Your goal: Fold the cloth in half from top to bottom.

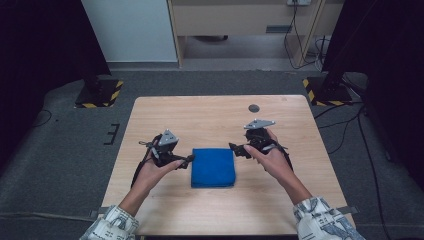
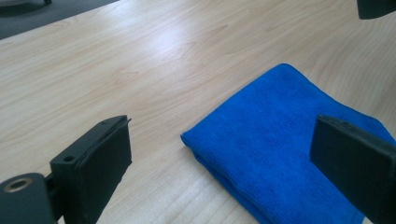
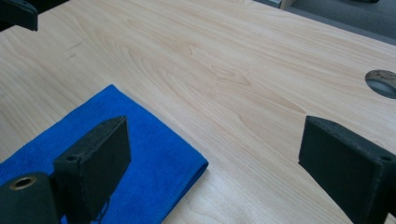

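Two grippers – jaws apart, flanking folded blue cloth (image 1: pixel 213 167)

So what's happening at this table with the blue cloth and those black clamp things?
A person holds a hand-held gripper in each hand over a light wooden table. Between them lies a folded blue microfibre cloth, flat on the table. The left hand-held gripper hovers at the cloth's left edge and the right hand-held gripper at its upper right corner. Both have their jaws open, and neither is gripping the cloth yet. It looks as if the person is about to take hold of it.
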Action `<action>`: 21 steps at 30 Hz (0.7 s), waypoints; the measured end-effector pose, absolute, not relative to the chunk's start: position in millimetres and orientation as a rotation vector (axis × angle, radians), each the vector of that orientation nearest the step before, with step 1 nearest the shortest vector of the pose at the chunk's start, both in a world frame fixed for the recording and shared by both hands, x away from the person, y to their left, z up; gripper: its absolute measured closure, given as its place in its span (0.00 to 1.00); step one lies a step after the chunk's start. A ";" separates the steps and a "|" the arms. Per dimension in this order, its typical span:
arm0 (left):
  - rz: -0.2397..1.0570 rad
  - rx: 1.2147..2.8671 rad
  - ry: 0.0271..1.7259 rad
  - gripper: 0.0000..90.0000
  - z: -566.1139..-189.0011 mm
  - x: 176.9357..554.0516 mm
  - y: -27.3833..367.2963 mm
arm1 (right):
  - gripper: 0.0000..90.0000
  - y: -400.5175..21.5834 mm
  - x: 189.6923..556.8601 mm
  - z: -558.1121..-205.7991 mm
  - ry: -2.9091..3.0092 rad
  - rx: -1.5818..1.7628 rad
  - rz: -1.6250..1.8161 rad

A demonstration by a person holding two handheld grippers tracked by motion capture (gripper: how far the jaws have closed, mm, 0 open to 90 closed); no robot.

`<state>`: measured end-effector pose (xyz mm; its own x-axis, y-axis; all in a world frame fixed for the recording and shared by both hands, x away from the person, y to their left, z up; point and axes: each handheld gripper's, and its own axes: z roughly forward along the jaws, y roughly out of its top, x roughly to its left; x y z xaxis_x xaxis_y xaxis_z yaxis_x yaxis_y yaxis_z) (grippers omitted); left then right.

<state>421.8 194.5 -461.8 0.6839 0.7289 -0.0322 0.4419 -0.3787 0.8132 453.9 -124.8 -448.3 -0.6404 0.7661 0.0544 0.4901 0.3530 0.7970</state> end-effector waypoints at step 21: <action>0.467 2.039 0.934 0.05 -454.1 441.7 209.3 | 0.10 -162.3 473.2 -440.3 2.210 1.203 1.150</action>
